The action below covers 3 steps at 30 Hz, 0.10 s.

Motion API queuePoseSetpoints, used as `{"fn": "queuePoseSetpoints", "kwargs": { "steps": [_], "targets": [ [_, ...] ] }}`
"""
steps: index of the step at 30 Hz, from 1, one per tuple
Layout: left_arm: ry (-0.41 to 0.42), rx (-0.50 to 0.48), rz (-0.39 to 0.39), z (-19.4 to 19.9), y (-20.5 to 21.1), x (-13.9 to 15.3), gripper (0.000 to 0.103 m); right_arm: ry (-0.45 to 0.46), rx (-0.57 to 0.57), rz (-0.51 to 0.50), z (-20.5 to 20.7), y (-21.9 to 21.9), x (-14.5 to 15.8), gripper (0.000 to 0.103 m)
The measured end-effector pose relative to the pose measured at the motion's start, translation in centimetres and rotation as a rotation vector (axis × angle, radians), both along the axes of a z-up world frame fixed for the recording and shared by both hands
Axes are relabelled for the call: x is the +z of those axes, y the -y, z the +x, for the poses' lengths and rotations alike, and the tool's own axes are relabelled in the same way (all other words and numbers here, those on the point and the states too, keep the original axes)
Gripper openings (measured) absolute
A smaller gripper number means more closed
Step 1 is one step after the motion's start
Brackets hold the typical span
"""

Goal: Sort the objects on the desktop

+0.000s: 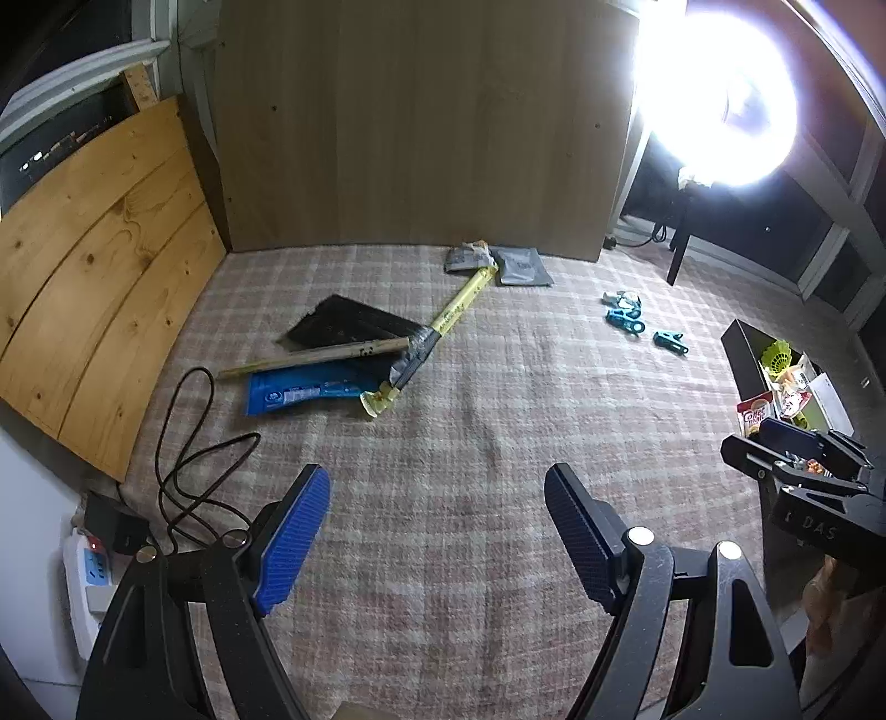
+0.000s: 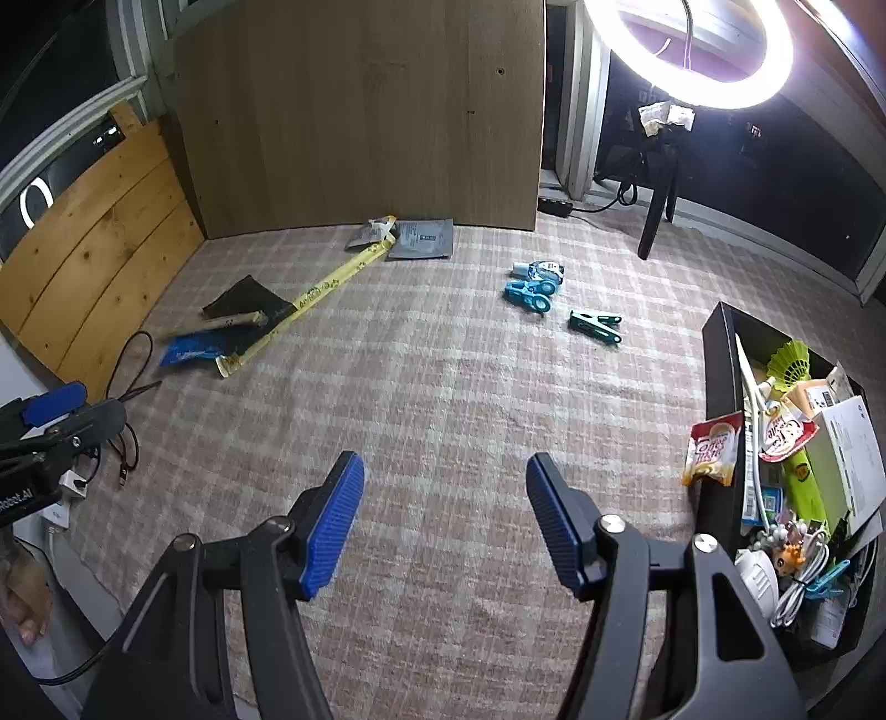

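My left gripper is open and empty above the checked cloth. My right gripper is open and empty too; it also shows at the right edge of the left wrist view. Loose items lie far ahead: a yellow-wrapped stick, a bamboo stick, a blue packet, a black pouch, grey sachets, blue clips and a teal clip. A black box at the right holds several sorted objects.
A wooden board stands at the back and pine planks lean at the left. A black cable and power strip lie at the left. A bright ring light on a stand is at the back right.
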<state>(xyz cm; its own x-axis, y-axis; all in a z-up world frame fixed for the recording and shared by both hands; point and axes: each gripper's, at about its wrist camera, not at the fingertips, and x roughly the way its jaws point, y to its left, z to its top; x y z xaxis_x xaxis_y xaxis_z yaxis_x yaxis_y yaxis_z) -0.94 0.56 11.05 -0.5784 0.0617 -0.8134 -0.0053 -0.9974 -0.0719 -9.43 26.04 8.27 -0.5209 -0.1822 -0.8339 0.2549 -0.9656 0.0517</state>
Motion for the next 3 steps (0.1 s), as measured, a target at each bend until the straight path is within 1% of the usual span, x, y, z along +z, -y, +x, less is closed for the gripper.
{"fn": "queuePoseSetpoints", "kwargs": {
  "steps": [1,3],
  "targets": [
    [-0.016,-0.002,-0.011,0.22,-0.07,0.13,0.078,0.001,-0.001,0.001,0.07,0.03,-0.03,0.060],
    [-0.017,-0.001,-0.034,0.31,-0.29,0.13,0.079,0.003,-0.005,0.000,0.16,0.04,-0.10,0.060]
  ]
}}
